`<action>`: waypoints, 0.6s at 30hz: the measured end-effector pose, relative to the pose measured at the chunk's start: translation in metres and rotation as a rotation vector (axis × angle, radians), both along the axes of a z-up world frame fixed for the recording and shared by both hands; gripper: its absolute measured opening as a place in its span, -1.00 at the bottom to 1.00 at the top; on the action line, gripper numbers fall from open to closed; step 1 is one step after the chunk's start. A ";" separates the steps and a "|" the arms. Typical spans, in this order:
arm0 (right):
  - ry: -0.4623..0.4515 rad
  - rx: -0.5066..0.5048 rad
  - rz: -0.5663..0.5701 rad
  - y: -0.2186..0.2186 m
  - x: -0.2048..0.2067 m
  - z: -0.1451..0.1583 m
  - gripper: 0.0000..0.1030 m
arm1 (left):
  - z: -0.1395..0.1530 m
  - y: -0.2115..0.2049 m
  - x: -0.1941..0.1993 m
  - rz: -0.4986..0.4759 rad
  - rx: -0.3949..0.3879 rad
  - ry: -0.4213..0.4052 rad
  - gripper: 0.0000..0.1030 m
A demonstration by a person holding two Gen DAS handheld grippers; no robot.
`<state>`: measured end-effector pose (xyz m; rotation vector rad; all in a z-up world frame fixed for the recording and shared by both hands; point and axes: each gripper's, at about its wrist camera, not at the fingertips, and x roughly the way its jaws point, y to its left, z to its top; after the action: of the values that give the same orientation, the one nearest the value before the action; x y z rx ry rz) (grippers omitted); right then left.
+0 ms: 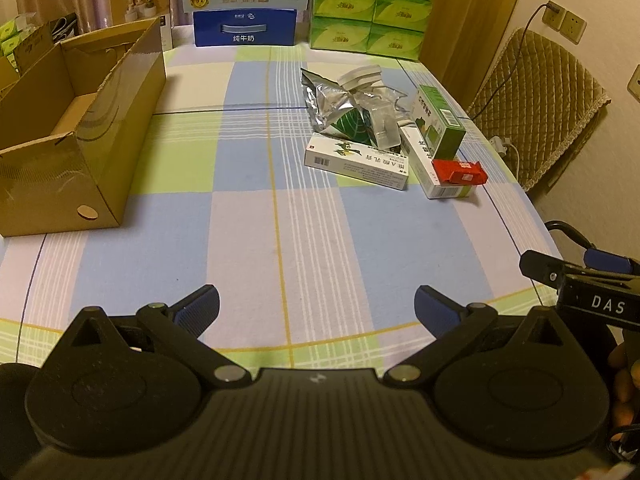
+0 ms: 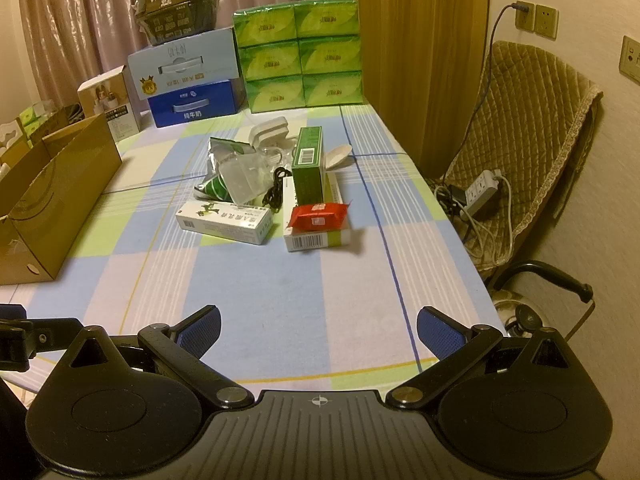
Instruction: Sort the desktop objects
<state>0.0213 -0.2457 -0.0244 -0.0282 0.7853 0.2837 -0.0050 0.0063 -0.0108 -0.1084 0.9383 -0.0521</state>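
Observation:
A heap of small objects lies on the checked tablecloth, right of centre: a white and green medicine box [image 1: 356, 163] [image 2: 226, 222], a longer white box [image 1: 430, 174] [image 2: 316, 228] with a red packet [image 1: 460, 171] [image 2: 318, 216] on it, a green carton [image 1: 440, 122] [image 2: 308, 166], a silver foil bag [image 1: 332, 104] and a clear plastic bag [image 2: 240, 178]. An open cardboard box [image 1: 80, 132] [image 2: 48, 200] stands at the left. My left gripper [image 1: 316, 306] and right gripper [image 2: 318, 326] hang open over the near table edge, well short of the heap, nothing between their fingers.
Milk cartons [image 1: 246, 26] [image 2: 196, 104] and stacked green tissue packs [image 1: 372, 8] [image 2: 300, 56] line the far edge. A padded chair [image 2: 524, 132] with a power strip [image 2: 478, 192] stands off the table's right side. The other gripper's body [image 1: 592, 288] shows at the right.

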 end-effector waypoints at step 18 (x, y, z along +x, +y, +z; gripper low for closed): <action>0.039 0.043 0.035 -0.002 0.004 0.003 0.97 | 0.000 -0.002 0.004 -0.021 -0.014 -0.001 0.98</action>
<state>0.0256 -0.2477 -0.0217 0.0034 0.8177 0.3351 -0.0005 0.0039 -0.0109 -0.1116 0.9386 -0.0781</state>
